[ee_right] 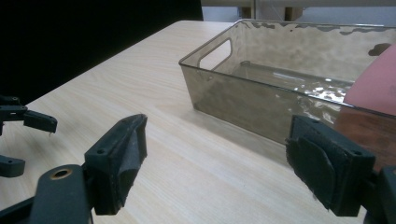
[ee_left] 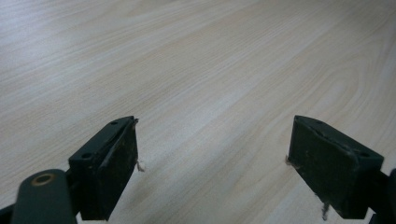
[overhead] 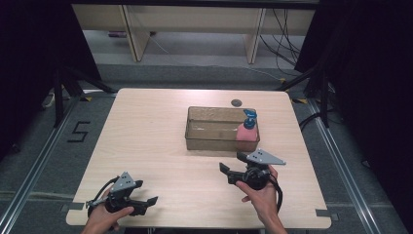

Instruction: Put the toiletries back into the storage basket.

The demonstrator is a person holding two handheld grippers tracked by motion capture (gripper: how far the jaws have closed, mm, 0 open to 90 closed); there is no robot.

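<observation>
Table: pale wood, rounded corners, on a grey floor. Bin: clear, smoky, rectangular, right of the table's centre. Bottle: pink with a blue top, upright in the bin's right end. Disc: small, dark, on the table just behind the bin. Left gripper: near the front edge, jaws apart, nothing between them. Right gripper: just in front of the bin, jaws apart, empty.

We lose the pink bottle past the right edge, and the small dark disc is too tiny to identify.
</observation>
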